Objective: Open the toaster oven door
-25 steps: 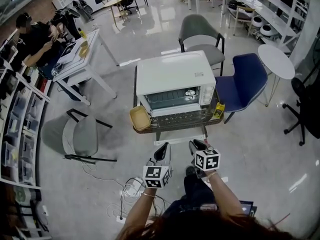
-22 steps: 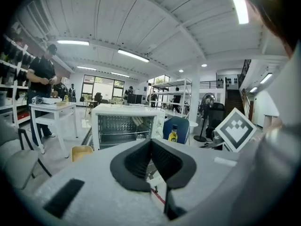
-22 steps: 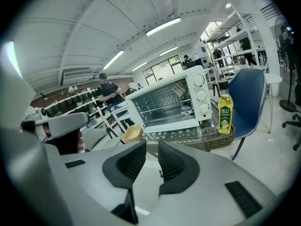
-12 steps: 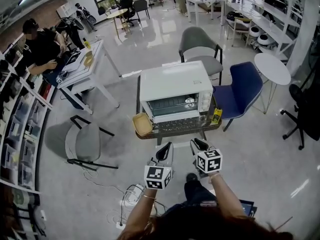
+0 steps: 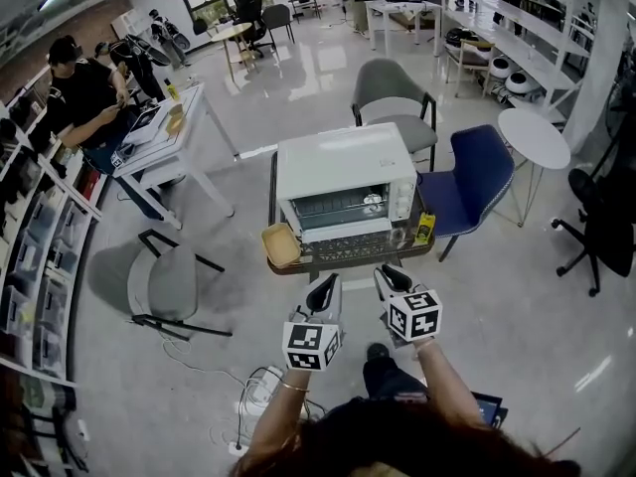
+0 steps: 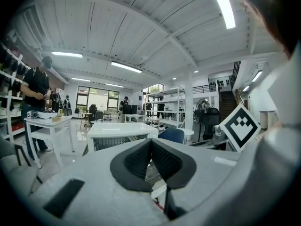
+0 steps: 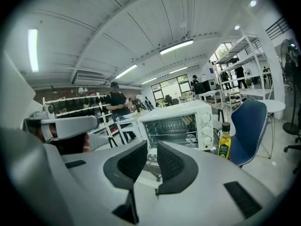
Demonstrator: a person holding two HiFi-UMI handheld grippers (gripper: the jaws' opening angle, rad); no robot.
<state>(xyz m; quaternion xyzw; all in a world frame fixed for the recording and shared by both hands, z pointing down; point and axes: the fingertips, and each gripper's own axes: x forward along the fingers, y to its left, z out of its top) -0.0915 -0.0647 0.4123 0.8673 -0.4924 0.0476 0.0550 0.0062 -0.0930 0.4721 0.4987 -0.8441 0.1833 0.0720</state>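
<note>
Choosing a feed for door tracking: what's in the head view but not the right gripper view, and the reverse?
Head view only: the yellow tray left of the toaster oven, and the cables on the floor.
Right gripper view only: the right gripper seen close up. Its jaws have just been closing and are narrowly apart with nothing between them.
Both: the toaster oven with its door shut, the oil bottle and the blue chair.

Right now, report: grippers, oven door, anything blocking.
Left gripper shut, empty. Right gripper narrowly open, jaws just been closing, empty. Oven door shut, untouched. Bottle beside it, not blocking.
</note>
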